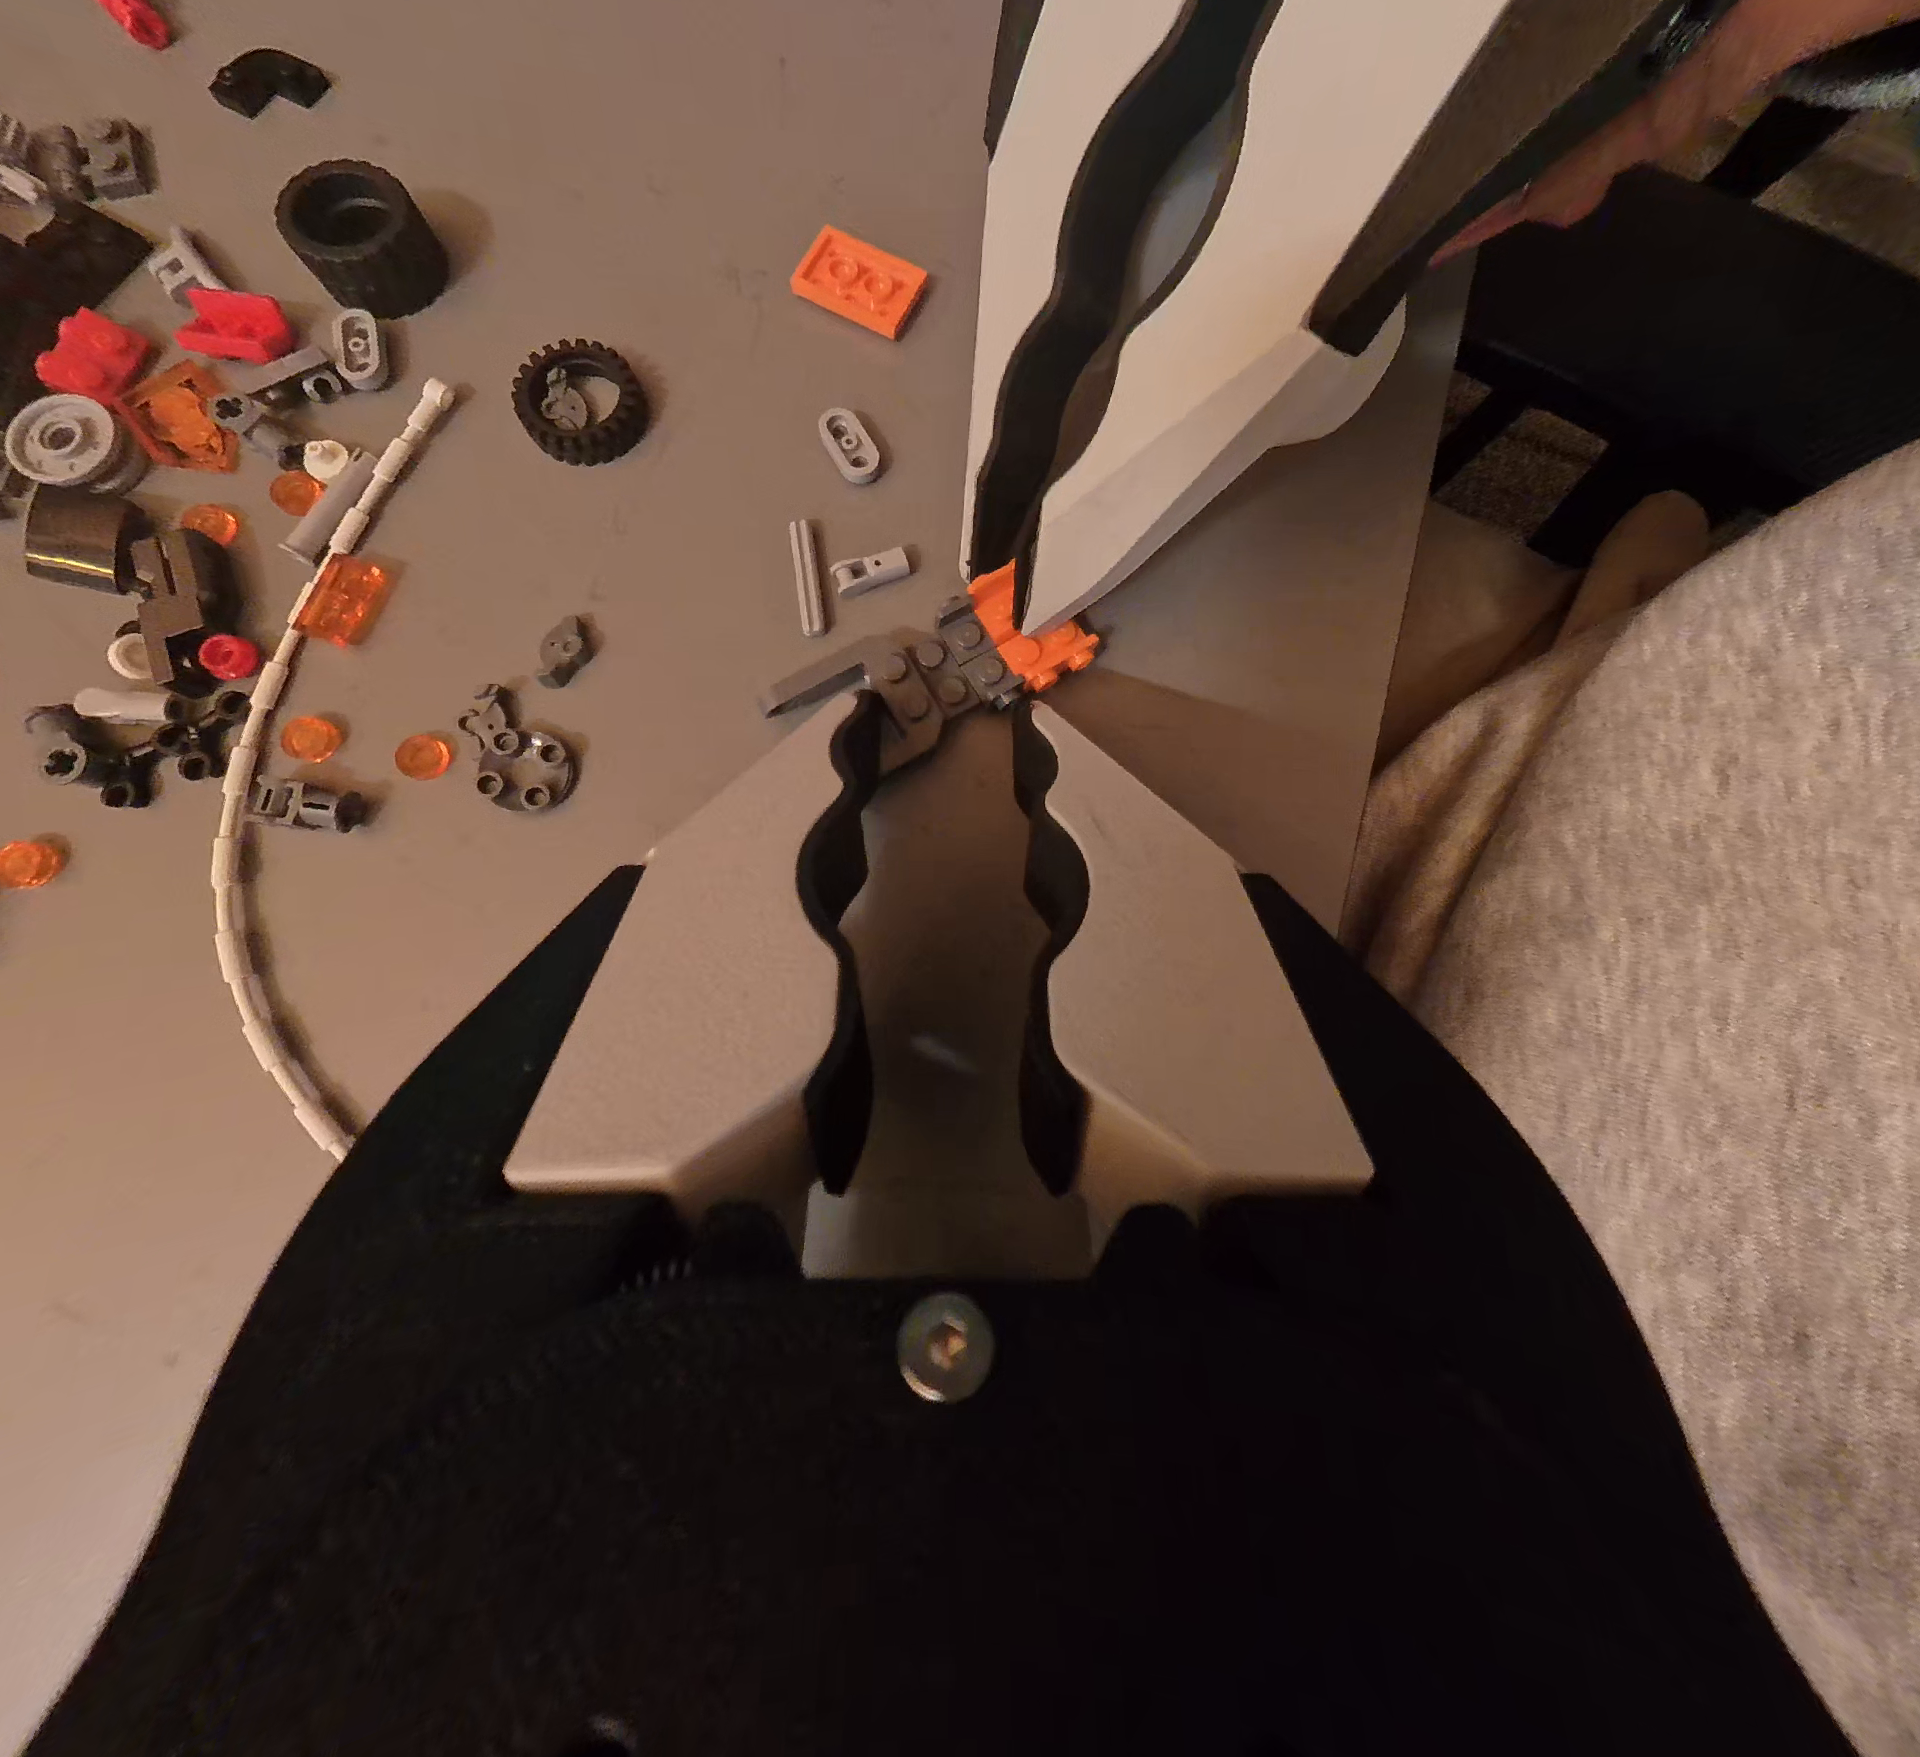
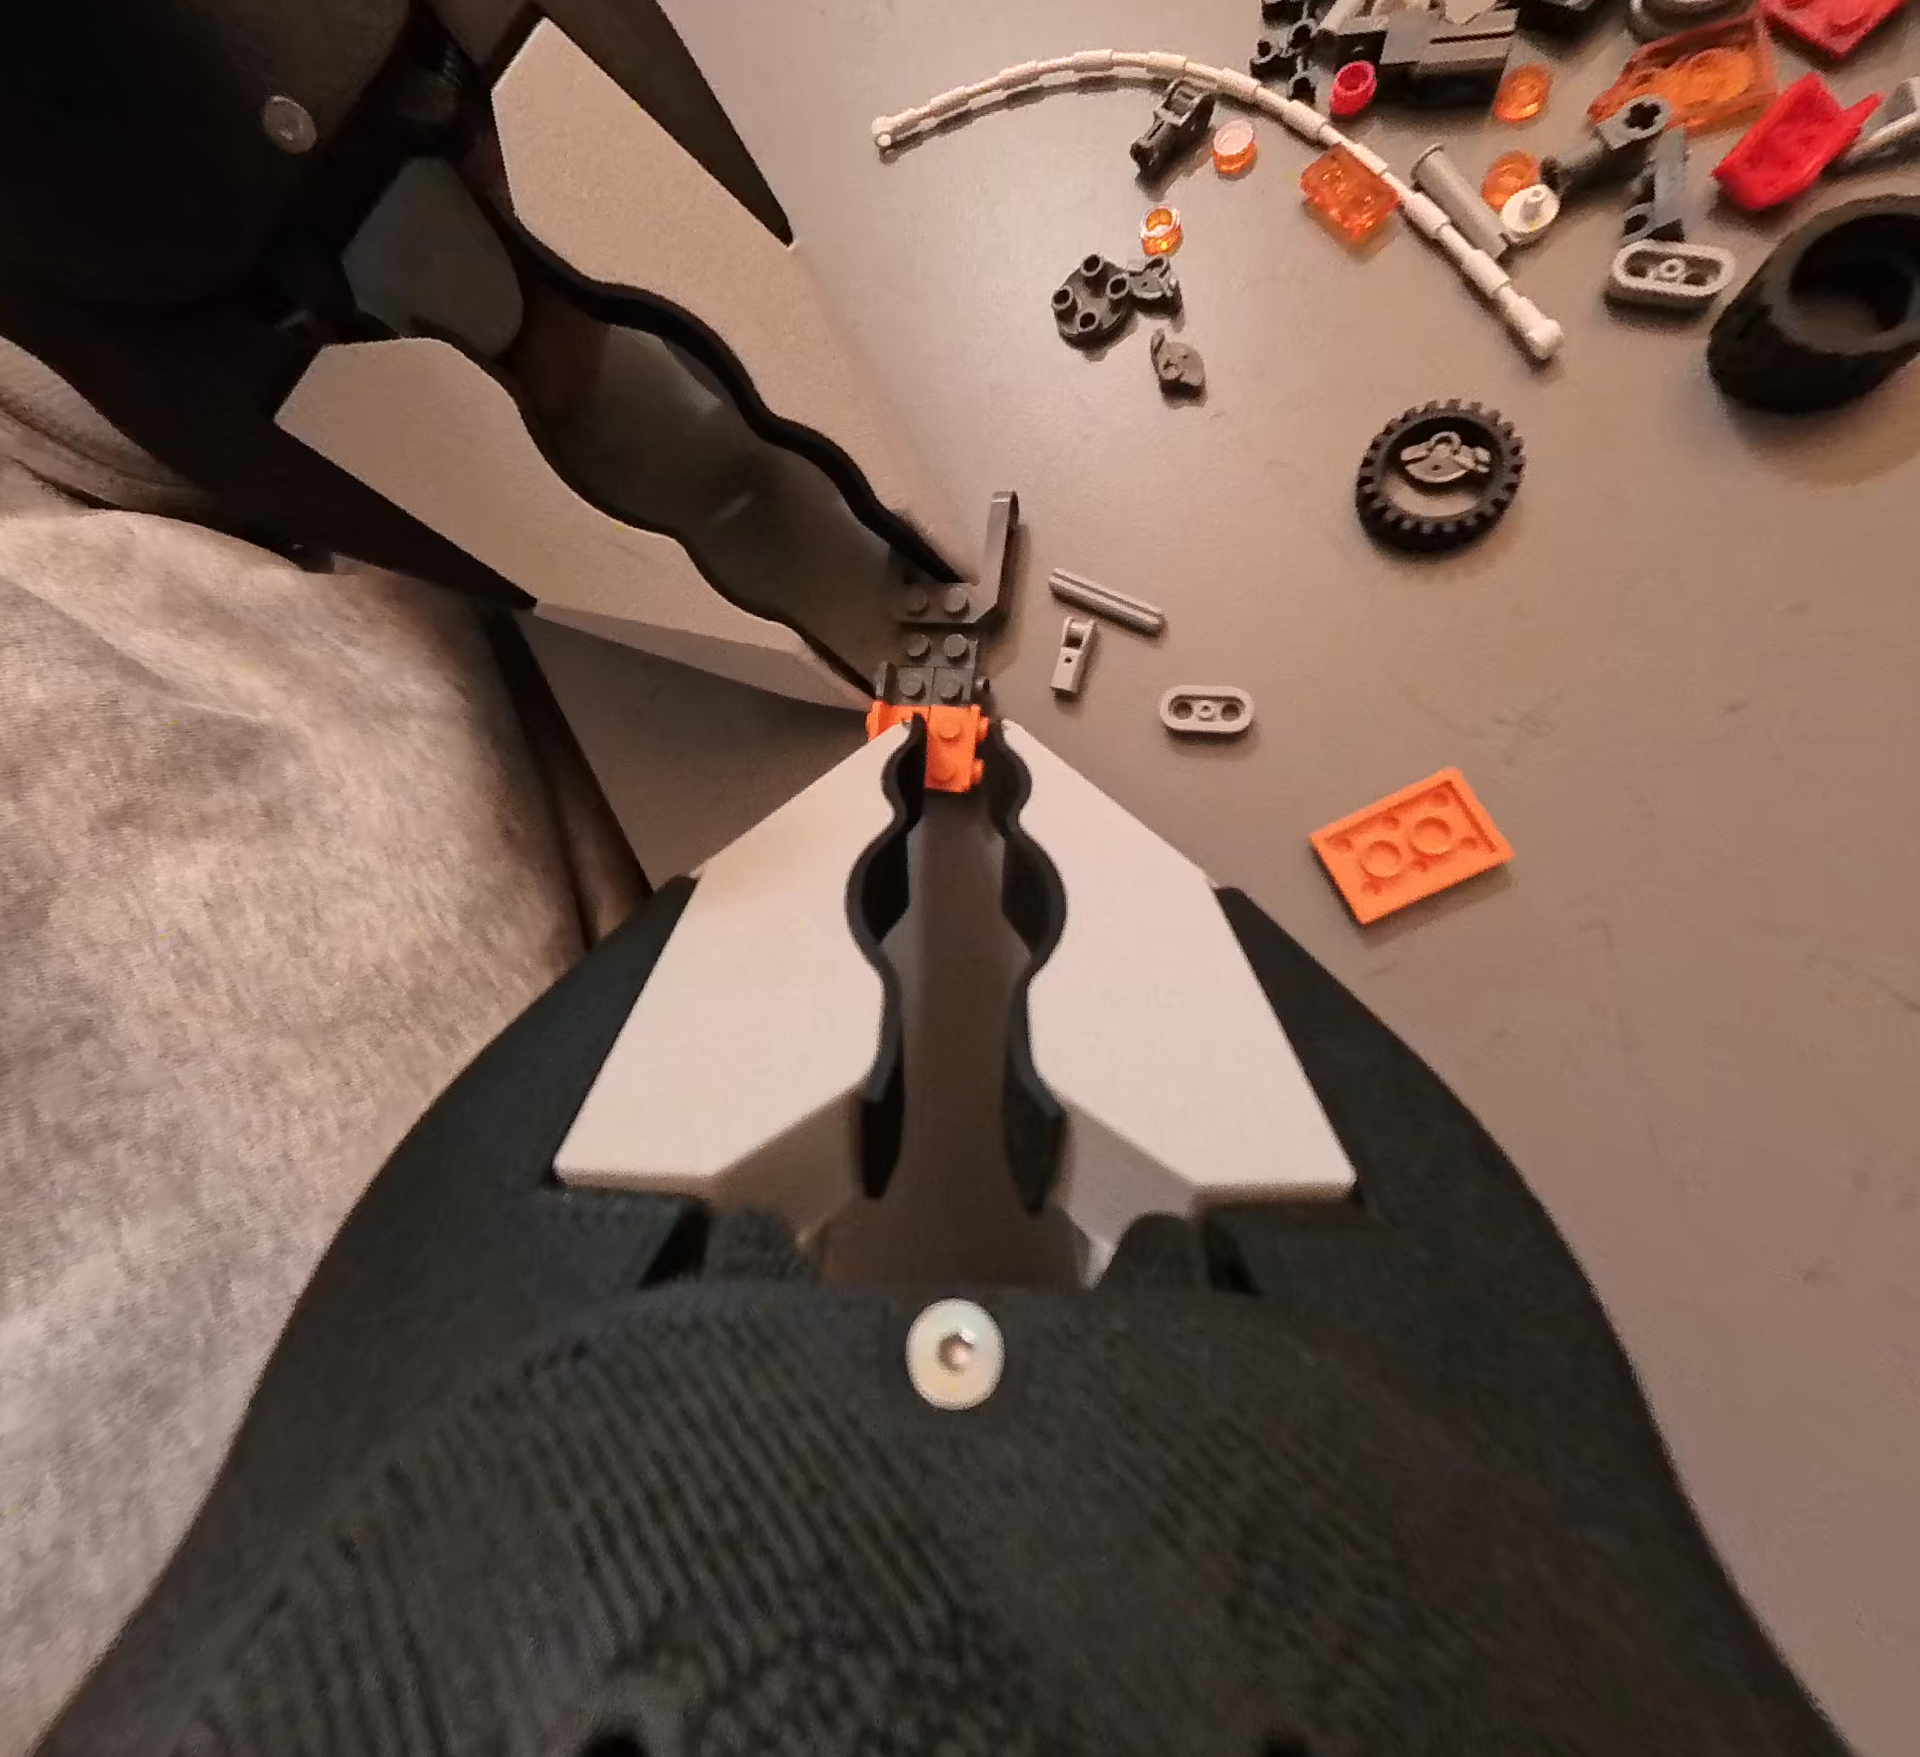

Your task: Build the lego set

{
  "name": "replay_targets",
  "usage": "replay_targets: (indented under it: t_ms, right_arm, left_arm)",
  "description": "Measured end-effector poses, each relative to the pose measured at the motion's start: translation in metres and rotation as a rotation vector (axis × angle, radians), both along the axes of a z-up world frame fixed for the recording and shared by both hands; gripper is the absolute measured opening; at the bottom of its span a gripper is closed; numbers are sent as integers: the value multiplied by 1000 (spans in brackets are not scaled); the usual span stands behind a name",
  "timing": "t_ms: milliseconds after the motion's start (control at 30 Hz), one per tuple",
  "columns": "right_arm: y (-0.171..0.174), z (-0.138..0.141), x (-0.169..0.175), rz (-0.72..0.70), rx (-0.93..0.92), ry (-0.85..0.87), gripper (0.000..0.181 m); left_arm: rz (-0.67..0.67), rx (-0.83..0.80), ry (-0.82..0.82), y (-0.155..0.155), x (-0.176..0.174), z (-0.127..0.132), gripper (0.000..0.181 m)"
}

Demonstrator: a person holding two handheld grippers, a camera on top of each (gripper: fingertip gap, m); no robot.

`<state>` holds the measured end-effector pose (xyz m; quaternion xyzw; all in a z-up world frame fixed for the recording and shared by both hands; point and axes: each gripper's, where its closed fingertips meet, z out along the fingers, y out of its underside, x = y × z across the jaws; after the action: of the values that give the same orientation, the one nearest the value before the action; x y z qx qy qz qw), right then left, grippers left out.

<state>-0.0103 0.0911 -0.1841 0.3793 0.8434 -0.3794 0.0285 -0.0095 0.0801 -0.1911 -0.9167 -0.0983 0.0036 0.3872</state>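
A small dark grey studded plate assembly point(image 1: 940, 673) with a grey bar sticking out to one side is held just above the table near its edge. My left gripper point(image 1: 940, 720) is shut on its near end. An orange piece point(image 1: 1049, 653) sits at the assembly's far end. My right gripper point(image 1: 1023, 601) comes down from above and is shut on this piece. In the right wrist view, the right gripper point(image 2: 951, 746) grips the orange piece point(image 2: 954, 751). It meets the grey assembly point(image 2: 940, 637), which the left gripper point(image 2: 925, 590) holds from the upper left.
Loose parts lie on the grey table point(image 1: 644, 97): an orange plate point(image 1: 859, 282), a small tyre point(image 1: 577, 401), a large tyre point(image 1: 362, 237), a white flexible hose point(image 1: 260, 772), and several red, grey and clear orange bits. The table edge point(image 1: 1392, 668) and a person's grey clothing point(image 1: 1662, 980) are close by.
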Motion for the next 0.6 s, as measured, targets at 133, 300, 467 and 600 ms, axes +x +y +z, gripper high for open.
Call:
replay_targets:
  t_ms: [133, 300, 467, 600]
  right_arm:
    - [0, 0, 0, -2, -35, -40, 10]
    - [-1, 0, 0, 9, -82, -93, 10]
    - [-1, 1, -1, 22, -112, -117, 10]
    - [-1, 6, -2, 20, -139, -117, 12]
  left_arm:
    - [0, 1, -4, 0, 0, 0, 25]
    - [0, 3, -8, 0, 0, 0, 25]
    - [1, 3, -9, 0, 0, 0, 25]
    - [5, 3, -10, 0, -1, 0, 24]
